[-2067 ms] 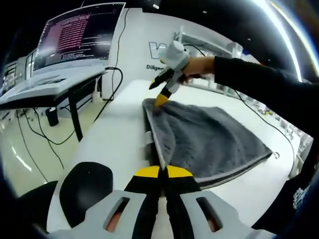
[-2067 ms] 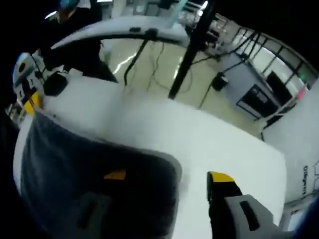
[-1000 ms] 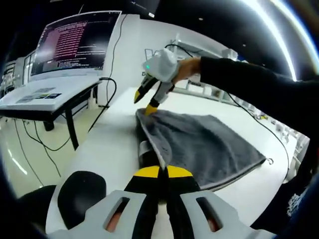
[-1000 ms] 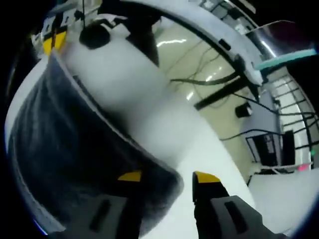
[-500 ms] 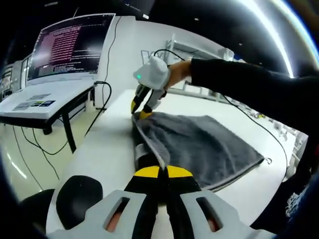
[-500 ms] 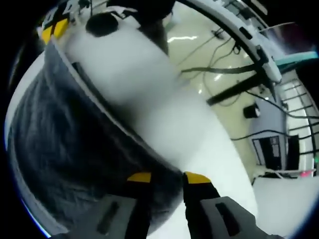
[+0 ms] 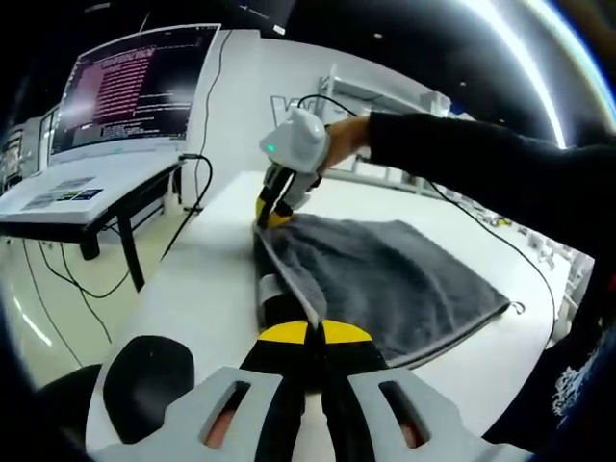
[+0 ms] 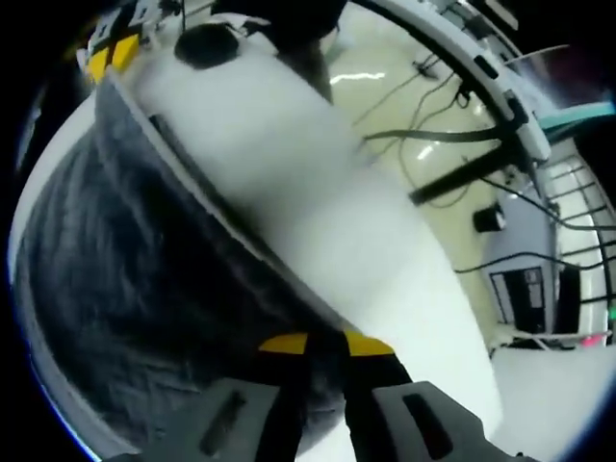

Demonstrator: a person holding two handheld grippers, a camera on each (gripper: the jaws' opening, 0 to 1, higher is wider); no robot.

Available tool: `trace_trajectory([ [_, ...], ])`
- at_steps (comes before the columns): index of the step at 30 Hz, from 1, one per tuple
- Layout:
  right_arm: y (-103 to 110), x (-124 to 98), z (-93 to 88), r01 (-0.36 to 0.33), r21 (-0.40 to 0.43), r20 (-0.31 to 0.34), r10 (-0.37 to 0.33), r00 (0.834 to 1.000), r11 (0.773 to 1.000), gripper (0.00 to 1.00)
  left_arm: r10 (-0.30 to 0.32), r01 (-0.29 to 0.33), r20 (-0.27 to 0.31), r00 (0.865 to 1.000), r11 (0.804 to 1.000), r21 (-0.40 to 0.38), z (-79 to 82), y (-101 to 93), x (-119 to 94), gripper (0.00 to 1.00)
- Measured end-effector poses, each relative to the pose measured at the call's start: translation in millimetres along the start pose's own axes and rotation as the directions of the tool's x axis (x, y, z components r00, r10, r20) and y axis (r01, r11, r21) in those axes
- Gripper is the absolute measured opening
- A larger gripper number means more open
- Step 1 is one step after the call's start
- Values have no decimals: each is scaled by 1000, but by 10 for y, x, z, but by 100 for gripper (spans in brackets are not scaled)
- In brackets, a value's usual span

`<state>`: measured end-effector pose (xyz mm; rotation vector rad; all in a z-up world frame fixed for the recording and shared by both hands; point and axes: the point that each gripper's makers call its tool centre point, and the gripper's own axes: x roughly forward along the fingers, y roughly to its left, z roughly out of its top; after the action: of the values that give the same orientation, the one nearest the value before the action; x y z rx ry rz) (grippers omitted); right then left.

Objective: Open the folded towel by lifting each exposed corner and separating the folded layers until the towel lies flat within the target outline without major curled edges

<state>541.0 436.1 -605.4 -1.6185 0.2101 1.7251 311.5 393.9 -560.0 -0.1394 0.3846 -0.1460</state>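
In the left gripper view we saw the grey towel (image 7: 385, 279) lying folded on the white table (image 7: 207, 279), spreading from the centre toward 3 o'clock, its doubled edge running from 12 o'clock down to the centre. Our left gripper (image 7: 315, 334), rising from 6 o'clock, had its yellow-tipped jaws pressed together on the near corner of that edge, pinching the top layer. At about 11 o'clock the right gripper (image 7: 273, 210) met the far corner, a dark sleeve (image 7: 481, 159) stretching away toward 2 o'clock. In the right gripper view its jaws stood nearly together with the towel's corner (image 8: 318, 327) nipped between the yellow tips, the cloth (image 8: 125, 269) fanning out toward 9 o'clock and the table (image 8: 318, 202) running toward 12 o'clock. A monitor (image 7: 135, 82) with lit text stood on a desk (image 7: 87, 188) at 10 o'clock in the left gripper view, and a black round object (image 7: 144, 371) lay on the table at 7 o'clock.
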Motion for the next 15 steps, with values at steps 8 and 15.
trace_trajectory([
  [8,-19,-19,-4,24,15,19,-25,1000,1000,3,4,-4,10,1000,1000,-6,20,45,-5,0],
  [15,-27,-16,-5,31,15,26,-31,999,999,0,-14,15,35,999,1000,-21,85,0,4,0],
])
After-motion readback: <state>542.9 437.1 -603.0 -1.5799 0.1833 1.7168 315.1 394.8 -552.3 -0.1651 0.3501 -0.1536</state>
